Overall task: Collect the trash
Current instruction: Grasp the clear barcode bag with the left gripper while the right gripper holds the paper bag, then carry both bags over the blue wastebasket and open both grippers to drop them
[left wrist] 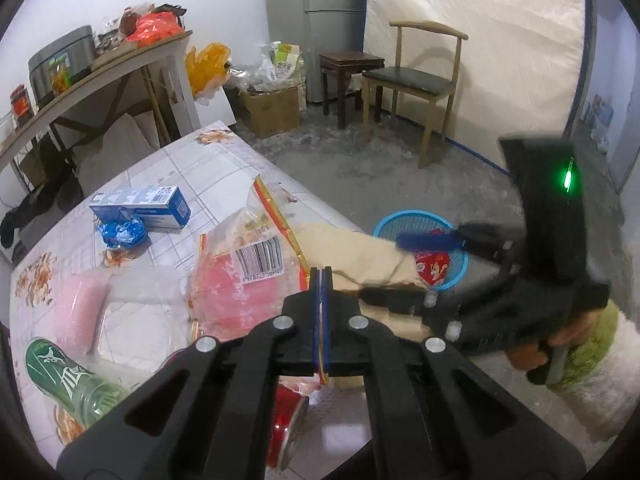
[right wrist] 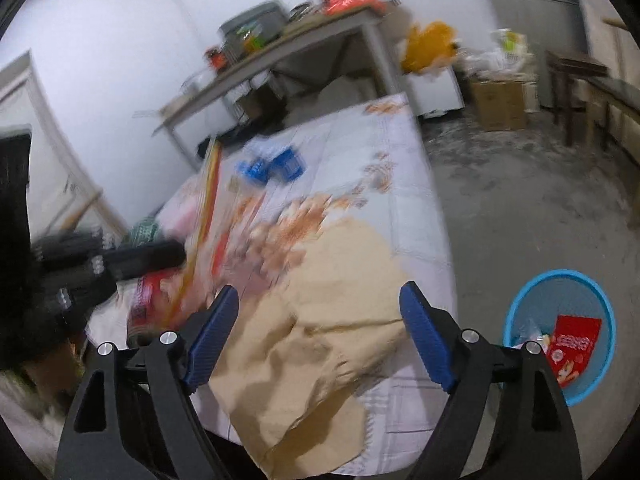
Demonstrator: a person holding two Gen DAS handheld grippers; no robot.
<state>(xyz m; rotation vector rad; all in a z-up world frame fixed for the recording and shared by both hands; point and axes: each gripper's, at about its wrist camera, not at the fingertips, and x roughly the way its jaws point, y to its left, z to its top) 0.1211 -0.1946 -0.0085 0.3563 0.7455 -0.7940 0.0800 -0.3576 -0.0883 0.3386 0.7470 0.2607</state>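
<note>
1. On the desk (left wrist: 224, 168), covered with a tiled floral cloth, trash lies scattered: a blue and white box (left wrist: 140, 206) toward the far side with a crumpled blue wrapper (left wrist: 122, 232) just beside it.
2. Nearer the left edge lie a pink pack (left wrist: 80, 312) and a green can (left wrist: 68, 380) tipped on its side.
3. A clear plastic bag with pink print and a barcode (left wrist: 240, 276) sits mid-desk, lifted at one edge.
4. The left claw (left wrist: 320, 280) has its blue pads pressed together, pinched on the edge of that plastic bag; a red package (left wrist: 286, 420) shows beneath it.
5. A tan crumpled paper (right wrist: 320, 320) lies at the desk's near right edge, hanging partly over it.
6. The right claw (right wrist: 320, 332) stands wide, its pads apart on either side of the tan paper without pressing on it.
7. A blue basket (right wrist: 560, 332) stands on the floor beside the desk's right edge, with a red packet (right wrist: 572, 344) already inside.
8. A hand (left wrist: 532, 348) grips the right tool's handle in the left view.
</note>
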